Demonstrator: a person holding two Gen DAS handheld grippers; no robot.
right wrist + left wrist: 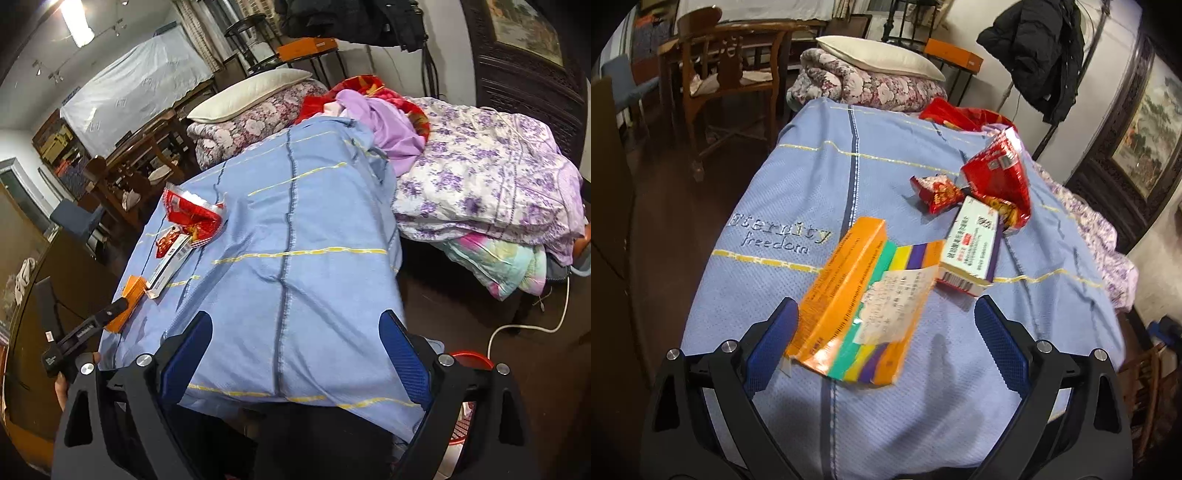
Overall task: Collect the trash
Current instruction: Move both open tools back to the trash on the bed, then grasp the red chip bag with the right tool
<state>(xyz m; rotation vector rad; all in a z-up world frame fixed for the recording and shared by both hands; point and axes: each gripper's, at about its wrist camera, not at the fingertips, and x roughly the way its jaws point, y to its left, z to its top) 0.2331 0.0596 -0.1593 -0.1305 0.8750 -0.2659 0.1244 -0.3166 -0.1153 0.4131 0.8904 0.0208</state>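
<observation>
The trash lay on a blue cloth spread over a bed-like surface whose make could not be told, gathered toward the cloth's left edge as seen from the right wrist view.

Handling, as judged:
- The orange box, with striped face and a paper label stuck to it, was taken to be light, stiff cardboard, likely empty and easily crushed. A hold across its narrow width, on the two long sides, was advised.
- The white box was judged likewise light and rigid; it rested against the orange box's far corner and partly under a wrapper.
- The large red wrapper and the small red wrapper were judged thin, crinkly and slippery; a pinch on a gathered fold was advised.

Count: two boxes, two wrappers. A red basket was seen on the floor at the cloth's near right corner.

The left tool stood wide open astride the near end of the orange box, pads apparently clear of it. The right tool stood wide open over bare cloth, holding nothing.
</observation>
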